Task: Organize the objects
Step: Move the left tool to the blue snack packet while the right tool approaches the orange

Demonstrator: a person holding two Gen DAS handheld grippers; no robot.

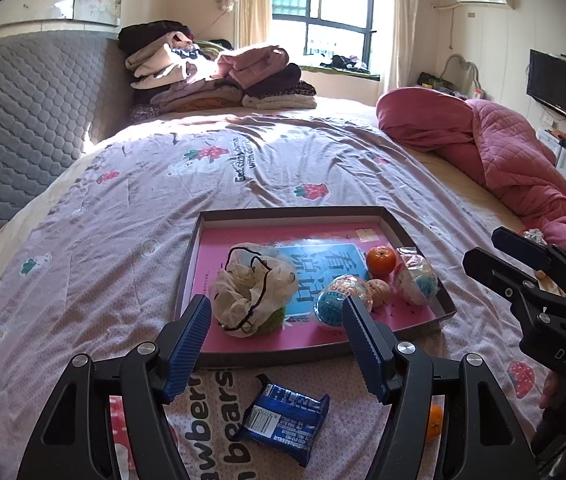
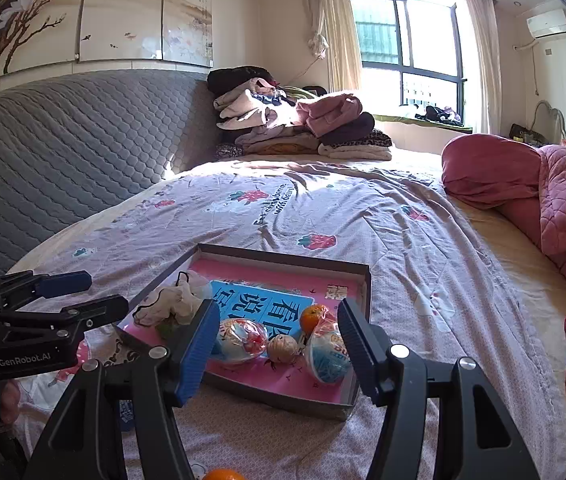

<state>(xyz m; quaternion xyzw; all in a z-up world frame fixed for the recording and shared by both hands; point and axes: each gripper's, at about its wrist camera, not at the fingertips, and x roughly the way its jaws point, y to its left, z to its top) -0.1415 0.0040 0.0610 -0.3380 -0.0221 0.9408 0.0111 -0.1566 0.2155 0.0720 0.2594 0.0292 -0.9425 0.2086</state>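
Soft printed cloth sheet [image 1: 123,280] covers the bed, wrinkled and matt. Cardboard tray [image 1: 423,236], glossy pink paper lining. Crinkly shiny plastic on the blue snack wrapper [image 1: 283,420]. Left tool [image 1: 277,320]: matt black plastic, ribbed blue pads.

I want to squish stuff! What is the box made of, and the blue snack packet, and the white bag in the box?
The box looks like stiff cardboard: thin, flat walls, matte brown outside. The blue snack packet seems to be glossy plastic film; it is crinkled, shiny, with a printed barcode. The white bag looks like thin, soft plastic or mesh, crumpled and half see-through, with a dark cord; hard to tell which.
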